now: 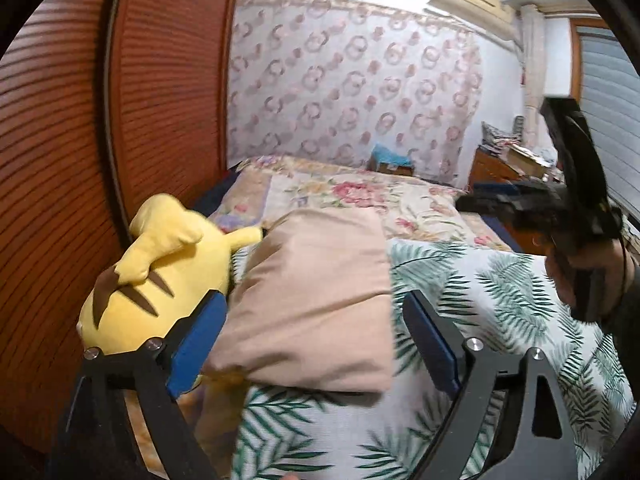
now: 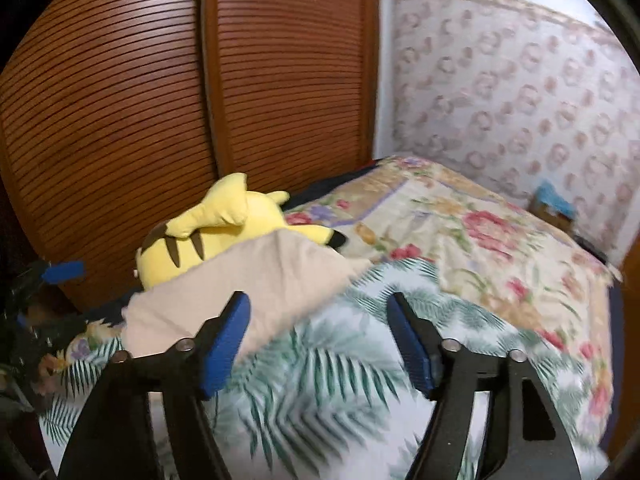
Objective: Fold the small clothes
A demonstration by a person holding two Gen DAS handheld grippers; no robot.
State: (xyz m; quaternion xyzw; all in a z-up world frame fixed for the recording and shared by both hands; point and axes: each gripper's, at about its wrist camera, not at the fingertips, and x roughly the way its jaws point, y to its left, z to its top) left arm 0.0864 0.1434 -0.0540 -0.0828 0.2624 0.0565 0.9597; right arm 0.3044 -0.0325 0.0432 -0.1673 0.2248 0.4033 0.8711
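The left gripper (image 1: 316,336) has its two blue-padded fingers (image 1: 198,344) spread wide, and nothing is held between them. The folded beige garment (image 1: 316,300) lies just ahead of the fingers and partly between them, resting on a palm-leaf sheet (image 1: 480,308). To the left of the left finger lies a yellow plush toy (image 1: 160,276), next to a wooden slatted door (image 1: 160,80).

The right gripper (image 2: 320,340) is also wide open and empty. From its view the garment is ahead and to the left of the left finger, and the leaf sheet lies between the fingers. Beyond the fingers a floral bedcover (image 2: 460,224) is seen.
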